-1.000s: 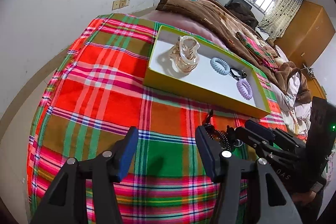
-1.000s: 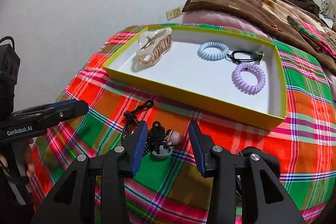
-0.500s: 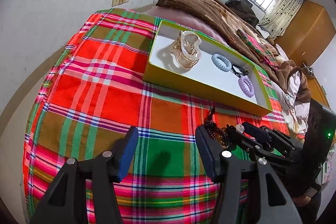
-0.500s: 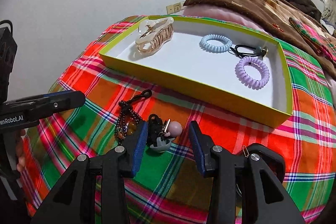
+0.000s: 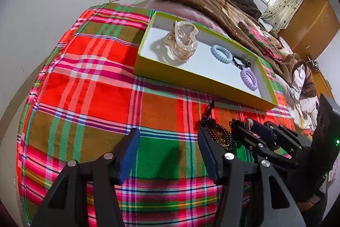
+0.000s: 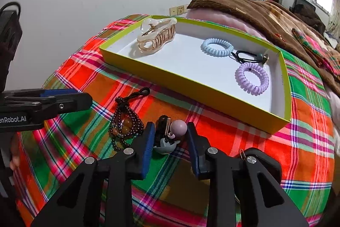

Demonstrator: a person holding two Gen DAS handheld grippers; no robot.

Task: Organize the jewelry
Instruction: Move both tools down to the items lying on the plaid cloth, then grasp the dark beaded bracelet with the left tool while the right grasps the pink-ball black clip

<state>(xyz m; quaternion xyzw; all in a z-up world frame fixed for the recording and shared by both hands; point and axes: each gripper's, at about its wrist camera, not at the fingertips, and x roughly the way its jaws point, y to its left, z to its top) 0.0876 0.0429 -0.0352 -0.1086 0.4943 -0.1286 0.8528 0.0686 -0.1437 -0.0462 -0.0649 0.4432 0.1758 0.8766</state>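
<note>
right gripper [image 6: 170, 137] closing around hair tie [image 6: 170, 135] (on plaid cloth [image 6: 233, 135]), tray [image 6: 191, 76] beyond

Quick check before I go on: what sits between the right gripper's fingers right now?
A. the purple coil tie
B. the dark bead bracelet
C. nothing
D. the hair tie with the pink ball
D: in the right wrist view the hair tie with the pink ball sits between the right gripper fingers, whose jaws have just been closing; the bead bracelet lies beside them.
</note>
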